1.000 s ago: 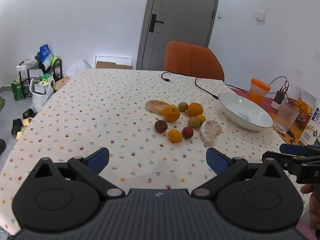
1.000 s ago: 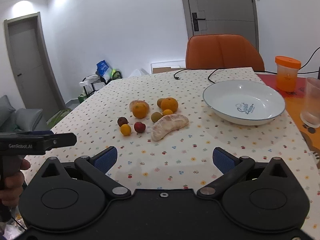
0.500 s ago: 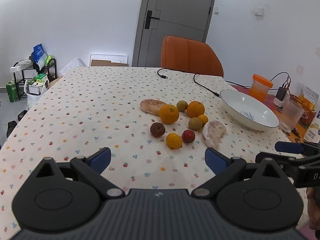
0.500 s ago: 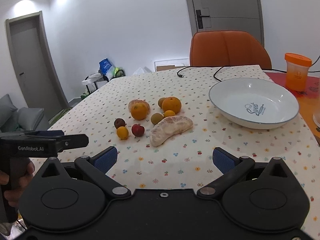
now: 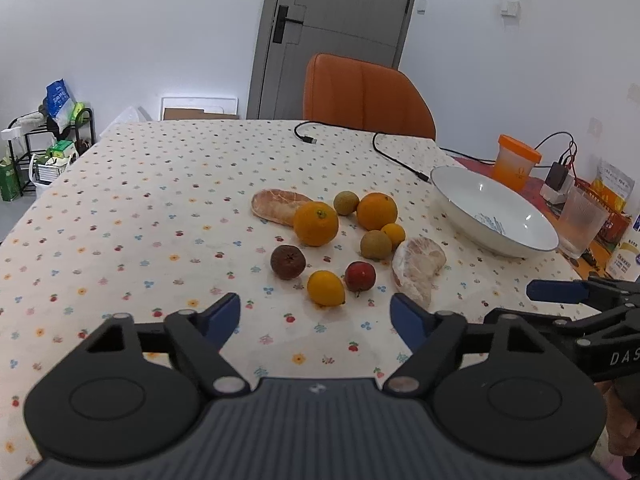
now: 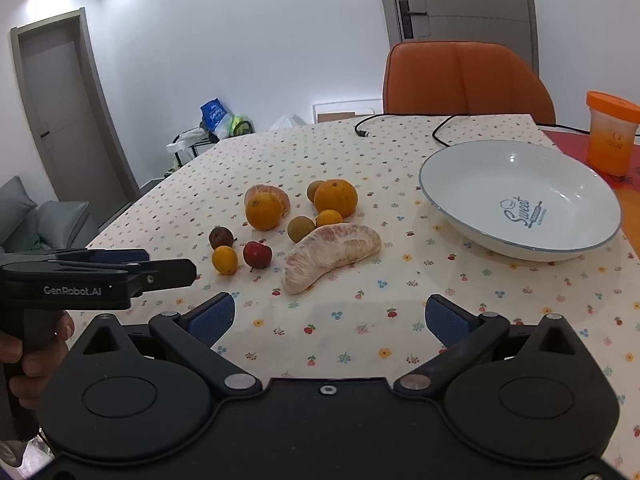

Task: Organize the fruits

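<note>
Jaws on your left gripper (image 5: 315,314) have just been closing in, yet they stand apart with nothing between them but tablecloth; your right gripper (image 6: 327,316) hangs wide open and empty too. Every fruit lies loose on the table (image 5: 160,208), clustered just left of the white bowl (image 6: 520,196), which holds nothing. Nearest your left jaws sits the small yellow fruit (image 5: 325,288), with the red fruit (image 5: 360,276) touching or almost touching it; from here I can't tell which. So come in low along the cloth, line up the pads on either side of the yellow one, and keep the inner pad clear of the red one or it may roll off. Close gently; round fruit probably squirts out of a hard pinch. On your right, the peeled pomelo segment (image 6: 332,254) lies nearest, so take it across its narrow width, lightly, since it looks soft. Lift straight up before swinging toward the bowl.
</note>
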Tool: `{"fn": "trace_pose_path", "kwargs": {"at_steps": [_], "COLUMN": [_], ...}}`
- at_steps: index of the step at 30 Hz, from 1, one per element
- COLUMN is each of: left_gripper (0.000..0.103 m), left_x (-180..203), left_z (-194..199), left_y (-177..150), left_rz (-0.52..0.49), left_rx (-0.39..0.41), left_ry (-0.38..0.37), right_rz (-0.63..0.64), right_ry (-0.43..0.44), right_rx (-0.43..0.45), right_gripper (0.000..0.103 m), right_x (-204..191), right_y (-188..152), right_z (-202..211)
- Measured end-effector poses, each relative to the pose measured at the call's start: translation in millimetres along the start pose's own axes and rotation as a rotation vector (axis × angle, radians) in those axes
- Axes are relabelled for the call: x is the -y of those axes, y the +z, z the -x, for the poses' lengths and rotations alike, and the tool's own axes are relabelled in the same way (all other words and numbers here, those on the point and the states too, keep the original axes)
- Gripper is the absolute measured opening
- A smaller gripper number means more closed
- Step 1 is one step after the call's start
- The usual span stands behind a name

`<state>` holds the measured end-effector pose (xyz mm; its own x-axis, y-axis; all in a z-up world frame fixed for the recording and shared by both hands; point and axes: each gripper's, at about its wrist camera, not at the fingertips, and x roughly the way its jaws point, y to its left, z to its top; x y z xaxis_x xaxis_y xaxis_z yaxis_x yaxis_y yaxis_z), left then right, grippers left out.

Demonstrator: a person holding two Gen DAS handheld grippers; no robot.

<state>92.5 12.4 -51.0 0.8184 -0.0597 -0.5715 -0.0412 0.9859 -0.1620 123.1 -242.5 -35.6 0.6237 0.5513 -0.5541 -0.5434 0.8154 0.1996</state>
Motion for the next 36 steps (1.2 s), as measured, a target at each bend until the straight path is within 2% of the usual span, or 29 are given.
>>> {"fn": "trace_pose_path", "kwargs": {"at_steps": [6,13,17,20,23,26,36], "left_gripper": [0.06,0.05,0.04,0.039,0.024,0.024,0.024], "left_x": [0,3,4,6,5,1,-7], "left_z": [-15,-29,-38,-42,-46,-47,-38], "left_y": [1,5,7,9,12,14,17], "left_rz": [0.012,0.006,0.011,-0.001,0.006,0.021,0.035], "left_rx": [-0.03,-0.051,-0.066,-0.061,-0.067,-0.073,-0.062], "left_ry": [-0.006,-0.009,-0.012,0.0,0.004,0.003,0.022], "right_rz": [0.007,0.019,0.001,-0.029,-0.028,-0.007,0.06], "right_ry": [0.019,0.021,0.034,0.056,0.055,0.042,0.074], "right_rx": [-0.028,-0.049,-0.063,-0.074,-0.08,-0.096,-0.123], "right_gripper": [0.103,0.103,0.103,0.103,0.103,0.103,0.103], "right_x": [3,7,12,17,17,17,7], "right_y": [2,6,11,17,20,22,26], "right_z": [-13,-26,-32,-36,-41,-48,-67]}}
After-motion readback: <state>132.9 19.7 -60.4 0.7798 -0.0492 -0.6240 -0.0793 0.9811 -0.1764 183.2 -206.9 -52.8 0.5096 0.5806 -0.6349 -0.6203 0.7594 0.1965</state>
